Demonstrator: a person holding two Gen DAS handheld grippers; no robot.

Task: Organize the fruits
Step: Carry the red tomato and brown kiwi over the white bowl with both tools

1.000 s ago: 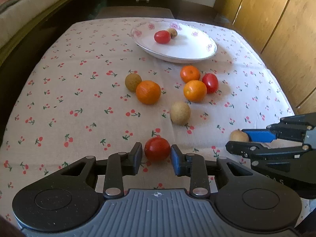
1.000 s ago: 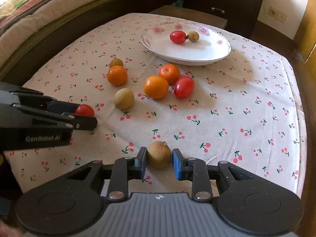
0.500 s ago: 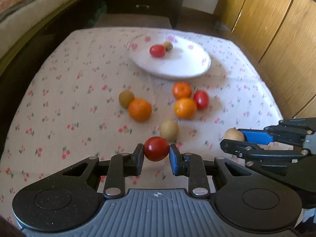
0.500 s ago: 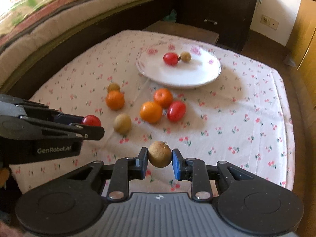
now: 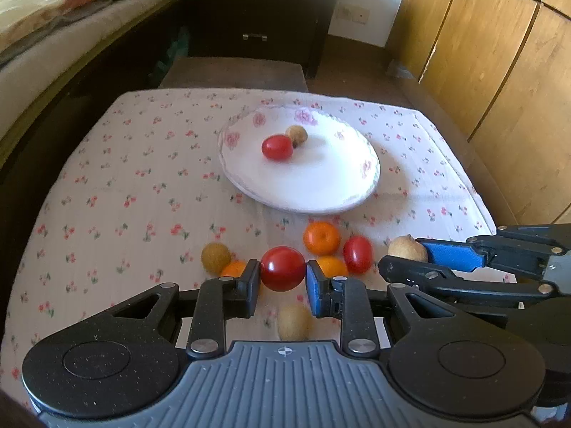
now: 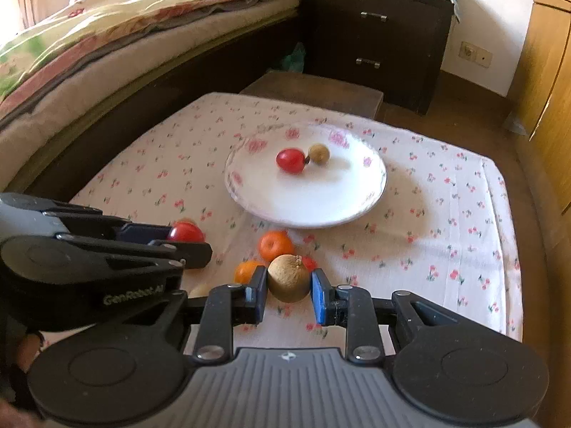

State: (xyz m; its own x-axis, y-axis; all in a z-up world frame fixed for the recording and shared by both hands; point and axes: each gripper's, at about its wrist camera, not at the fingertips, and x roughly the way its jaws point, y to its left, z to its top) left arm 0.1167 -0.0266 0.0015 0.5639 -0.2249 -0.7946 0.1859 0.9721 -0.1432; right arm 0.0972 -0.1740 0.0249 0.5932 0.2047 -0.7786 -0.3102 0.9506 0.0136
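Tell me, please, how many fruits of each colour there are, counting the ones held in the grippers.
Red fruits: 3
Orange fruits: 3
Brown fruits: 4
Total: 10

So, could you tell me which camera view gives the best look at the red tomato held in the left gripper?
The left wrist view. There the red tomato sits centred and unobstructed between the left gripper's pads. The right wrist view shows only its top, peeking out from behind that gripper's fingers at the left edge.
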